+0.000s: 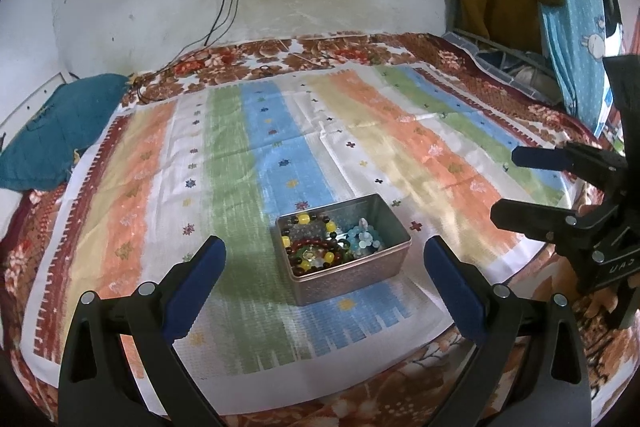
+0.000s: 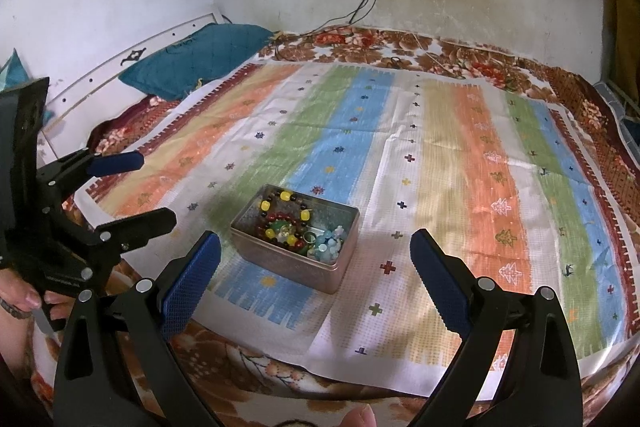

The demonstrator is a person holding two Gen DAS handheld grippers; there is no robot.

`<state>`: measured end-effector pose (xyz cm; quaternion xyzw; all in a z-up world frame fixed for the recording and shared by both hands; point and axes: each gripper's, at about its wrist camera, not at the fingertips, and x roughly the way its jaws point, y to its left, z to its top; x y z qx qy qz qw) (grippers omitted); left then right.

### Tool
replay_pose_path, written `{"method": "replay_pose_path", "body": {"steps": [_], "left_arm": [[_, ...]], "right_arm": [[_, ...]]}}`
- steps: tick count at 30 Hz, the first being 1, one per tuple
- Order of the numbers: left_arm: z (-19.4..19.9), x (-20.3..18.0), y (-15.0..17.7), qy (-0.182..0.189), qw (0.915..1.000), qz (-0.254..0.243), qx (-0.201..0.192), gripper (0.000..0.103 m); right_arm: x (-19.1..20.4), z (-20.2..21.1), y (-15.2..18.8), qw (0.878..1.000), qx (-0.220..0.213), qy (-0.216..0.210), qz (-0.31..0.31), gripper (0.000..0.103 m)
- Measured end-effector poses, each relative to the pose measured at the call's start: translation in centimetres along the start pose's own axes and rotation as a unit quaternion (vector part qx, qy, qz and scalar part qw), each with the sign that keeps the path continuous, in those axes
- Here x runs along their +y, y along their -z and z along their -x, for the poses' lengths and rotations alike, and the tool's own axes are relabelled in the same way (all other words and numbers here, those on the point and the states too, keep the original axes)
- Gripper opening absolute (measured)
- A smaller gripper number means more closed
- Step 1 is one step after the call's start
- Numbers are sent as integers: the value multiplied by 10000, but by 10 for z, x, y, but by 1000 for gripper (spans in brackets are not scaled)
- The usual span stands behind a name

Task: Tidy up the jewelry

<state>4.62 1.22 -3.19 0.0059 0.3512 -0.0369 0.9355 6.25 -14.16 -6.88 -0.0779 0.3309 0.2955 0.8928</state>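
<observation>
Near the front edge of the striped cloth (image 1: 280,131), on its blue band, sits the open metal tin (image 1: 352,275), and all the jewelry in view lies inside it: a bracelet of dark and yellow beads (image 1: 310,223) along the far and left side, a red bead bracelet (image 1: 316,247) coiled within it around a small round charm, and a heap of pale blue beads (image 1: 364,237) at the right end. Nothing lies loose on the cloth around the tin, and no lid can be seen.

Both pairs of tongs hang above the bed, well clear of the tin and carrying nothing. The left tongs (image 1: 324,259) stand wide, with the tin framed between their blue pads. The right tongs (image 2: 316,255) are equally wide, looking at the tin from its other side, and the person's hand (image 2: 24,299) shows at the left handle.

Judging by this, the sorting has either not begun or is already finished, with every piece collected in the tin; which of the two cannot be told. If pieces are to be separated, the next move calls for one pair of tongs to descend into the tin and pinch a single strand, likely the blue heap nearest the right side, without snagging the tangled bracelets beside it or dragging the light tin across the soft bed
</observation>
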Motion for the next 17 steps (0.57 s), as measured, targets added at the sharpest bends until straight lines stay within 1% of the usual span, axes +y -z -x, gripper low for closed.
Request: {"method": "replay_pose_path", "body": {"steps": [6,11,17], "left_arm": [[0,-3,0,-76,9999,-98,-11,97],[1,-3,0,-64,9999,-77,-4,97],[4,-6,2,-14,9999,-100,-94,97]], "right_arm": [[-5,-1,2,10000,-13,-43,-86,96],[-5,-1,2,10000,-11,-29,-54,96],[-4,-1,2,10000,-8,-21,-47,96]]}}
